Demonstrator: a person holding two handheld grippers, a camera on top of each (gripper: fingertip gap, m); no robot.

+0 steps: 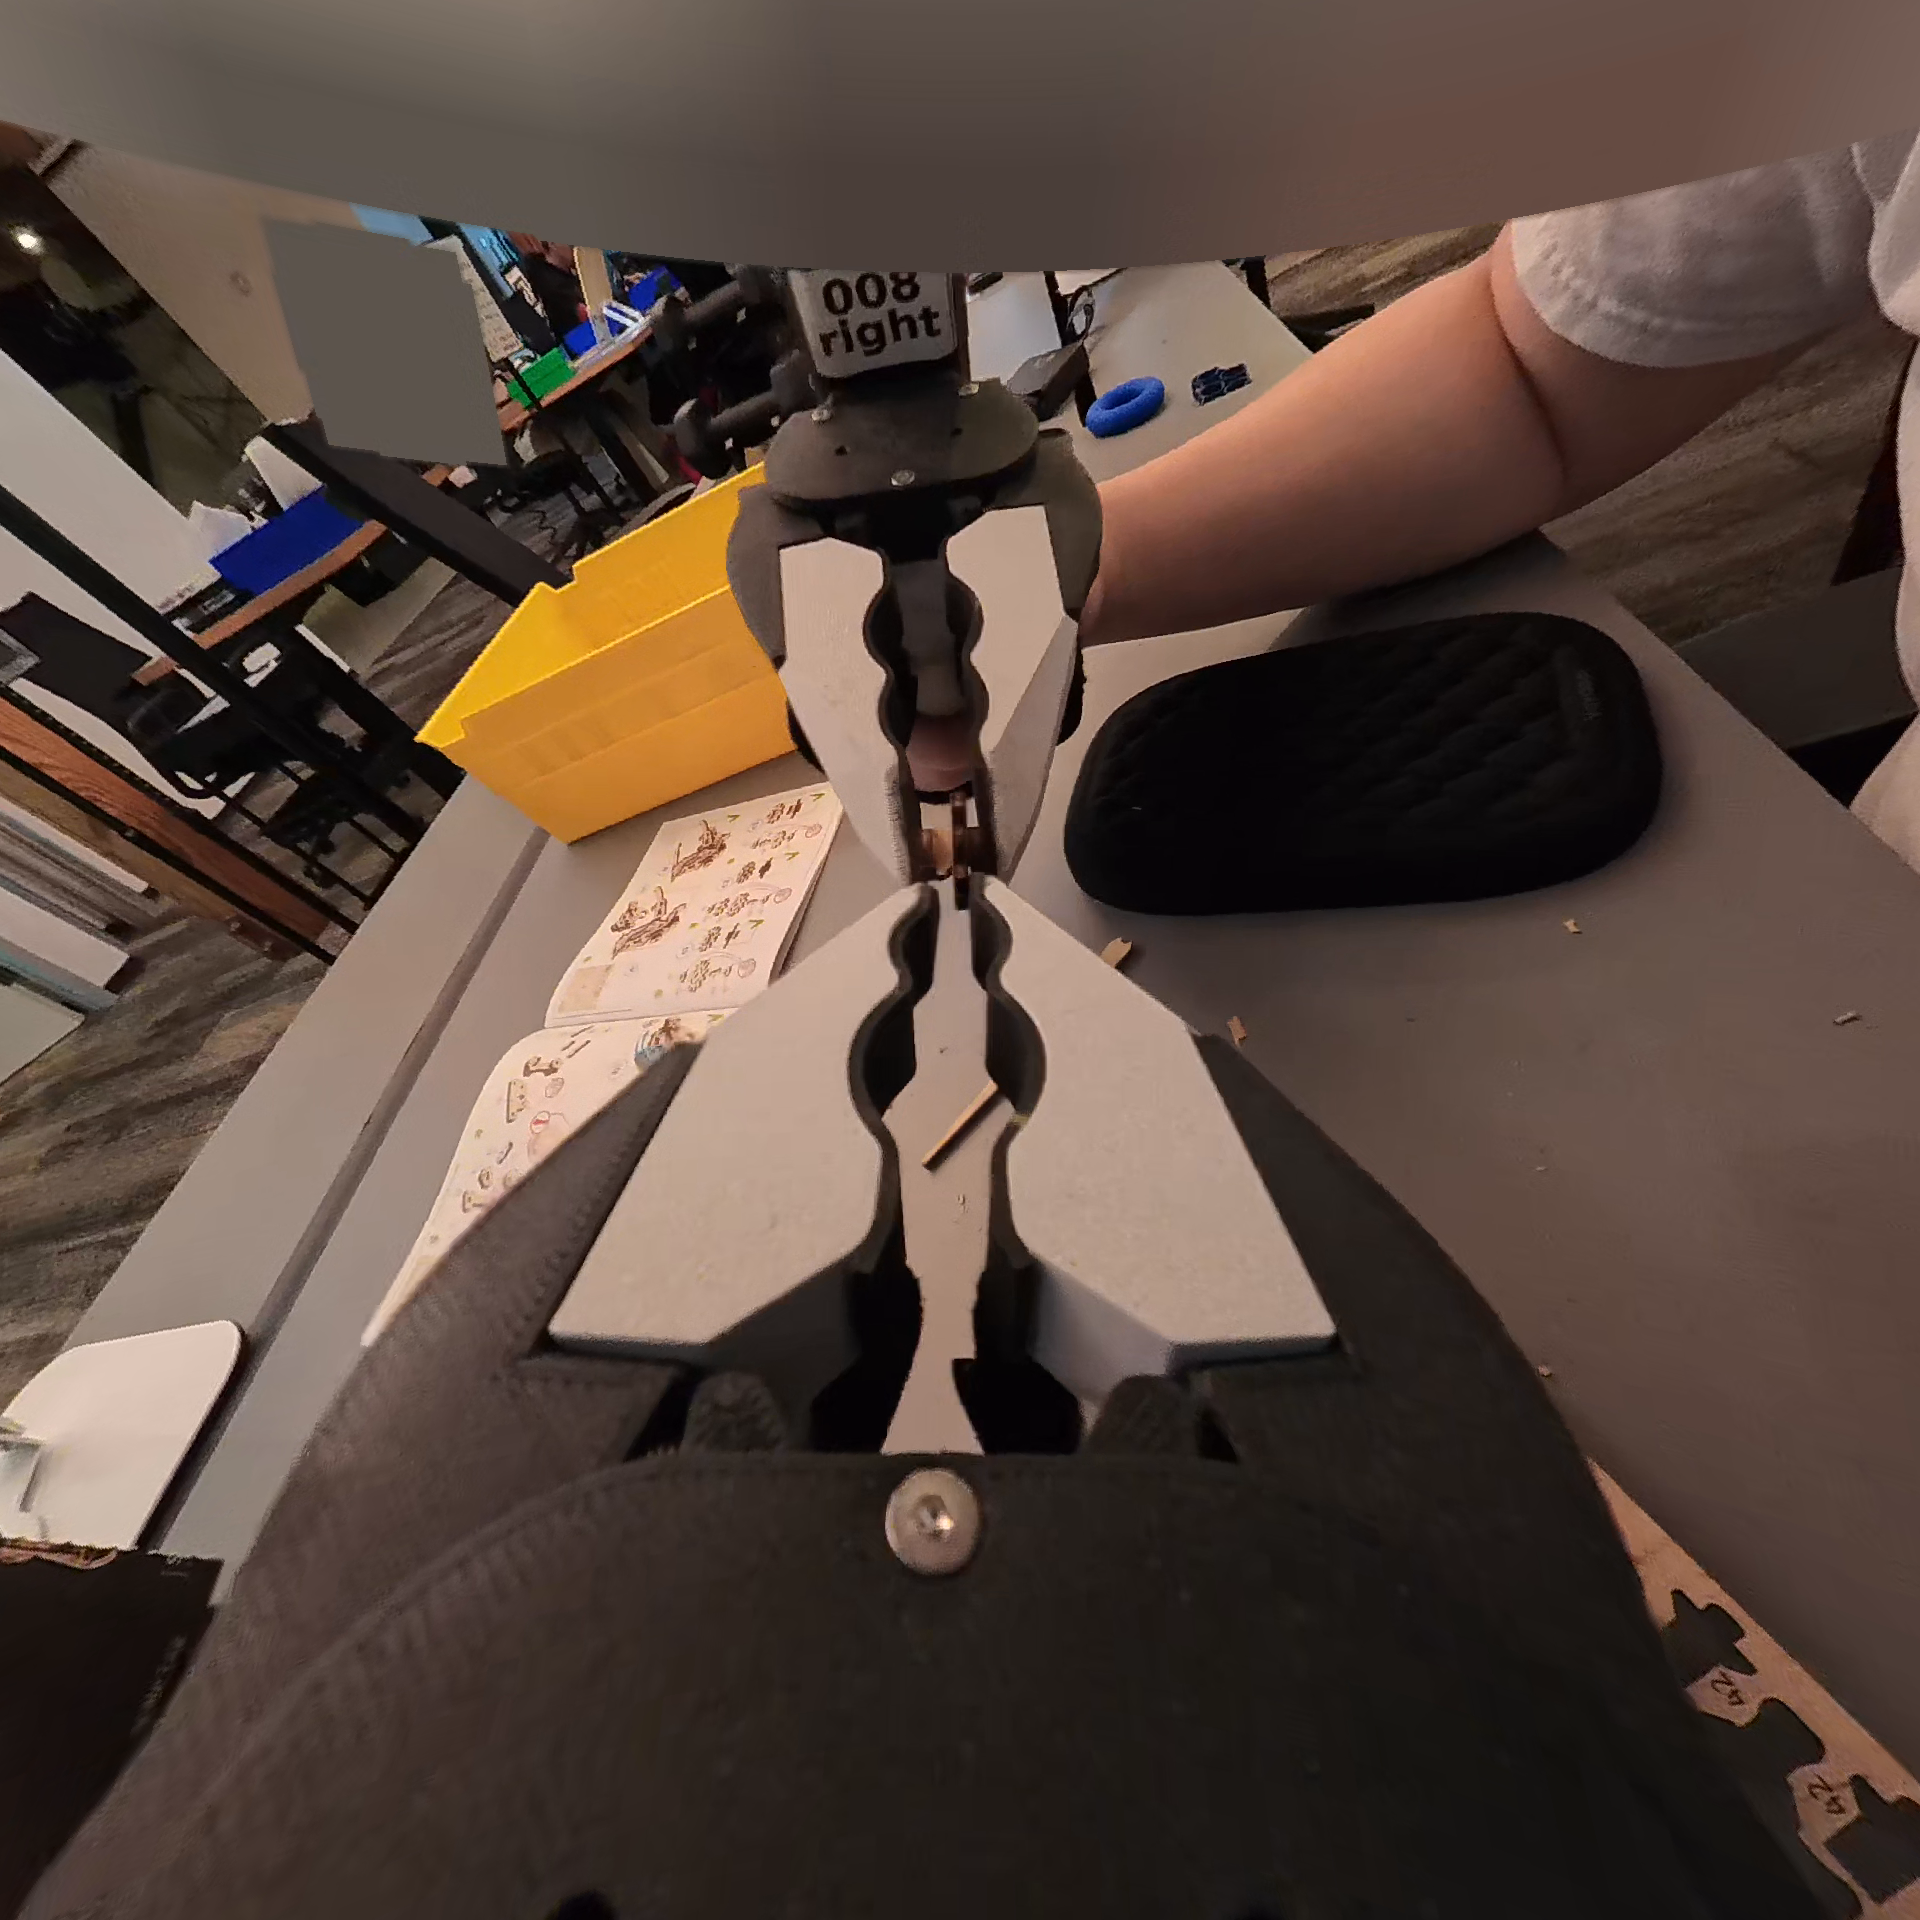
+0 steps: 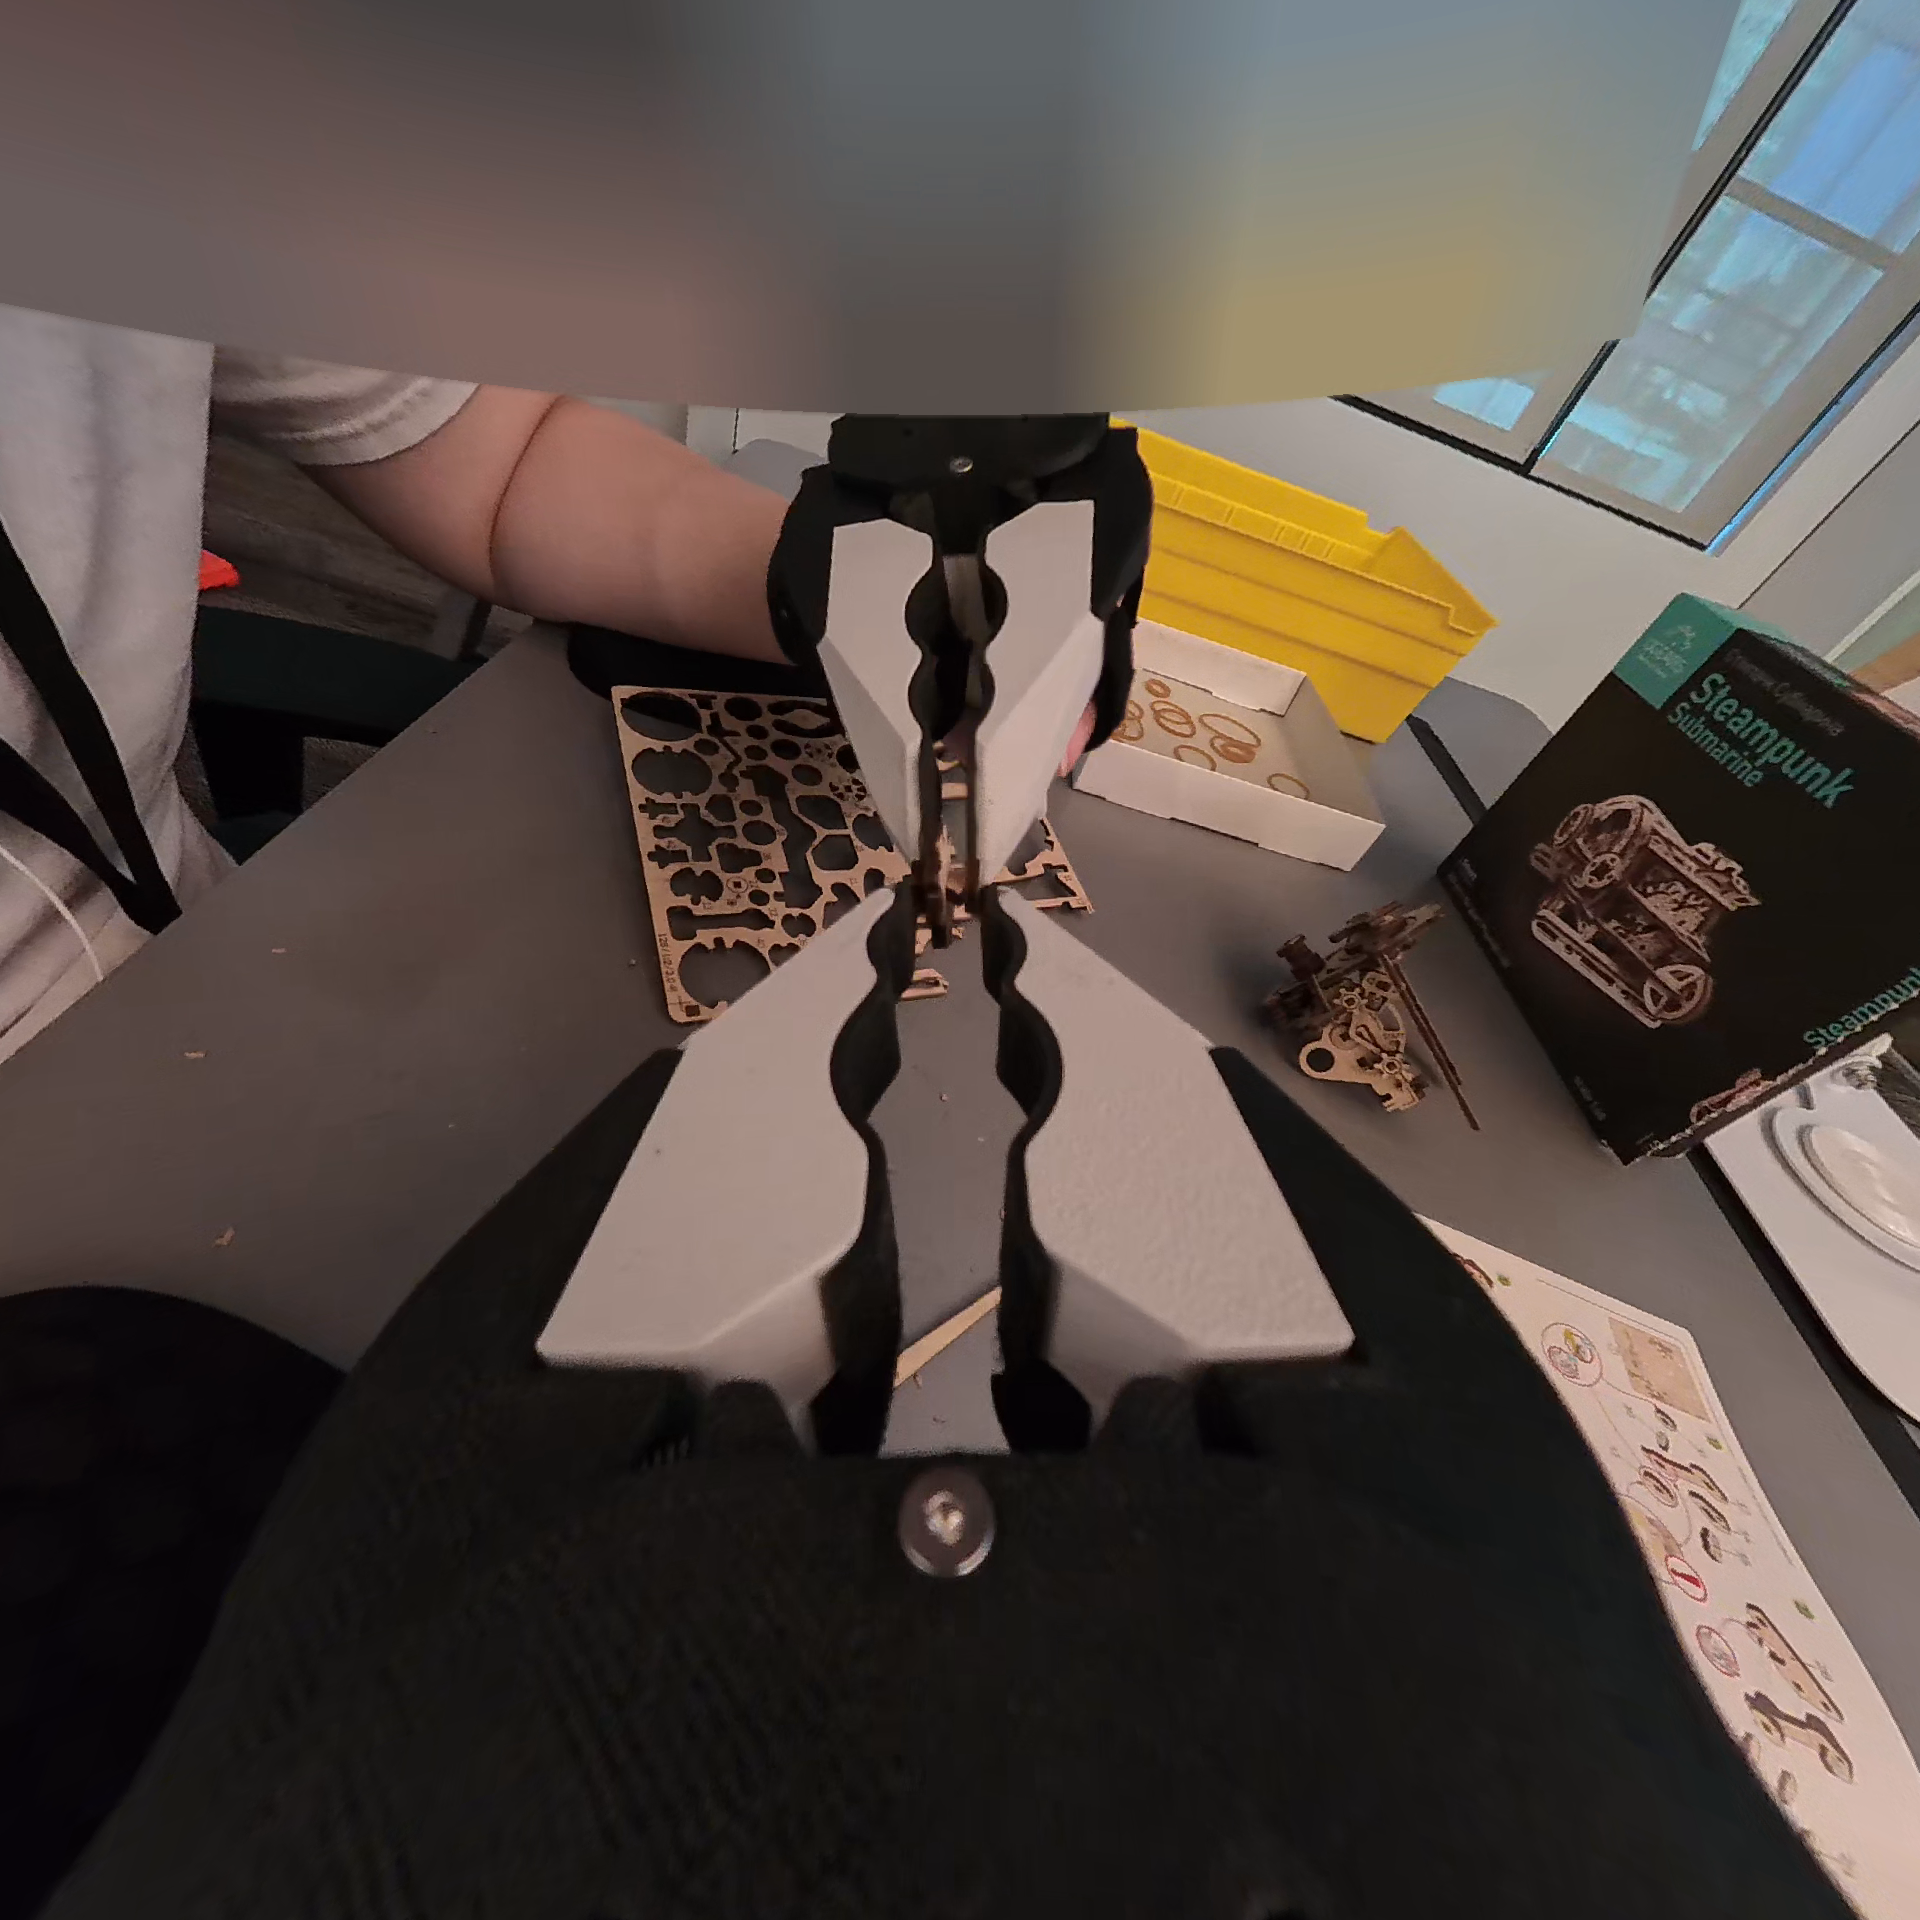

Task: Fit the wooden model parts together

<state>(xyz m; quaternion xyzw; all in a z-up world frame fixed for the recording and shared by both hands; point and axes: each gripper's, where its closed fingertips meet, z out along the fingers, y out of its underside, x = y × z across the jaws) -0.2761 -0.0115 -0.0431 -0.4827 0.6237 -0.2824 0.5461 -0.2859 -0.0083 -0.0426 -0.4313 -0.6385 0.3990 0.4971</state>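
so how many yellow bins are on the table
1: the yellow bin sits at the table's far edge beyond the white tray; the left wrist view shows the same bin.

Grey table [image 2: 436, 935], scattered with small wood crumbs. Lying on it: black quilted pad [image 1: 1361, 758]; yellow plastic bin [image 1: 623, 686] at the far edge; open instruction booklet [image 1: 707, 904] just in front of the bin; punched-out wooden sheet [image 2: 748, 831]; shallow white tray [image 2: 1226, 758] of thin wooden rings; partly built wooden model [image 2: 1351, 1008] (near a dark product box [image 2: 1704, 883]); one loose wooden stick [image 1: 958, 1124].
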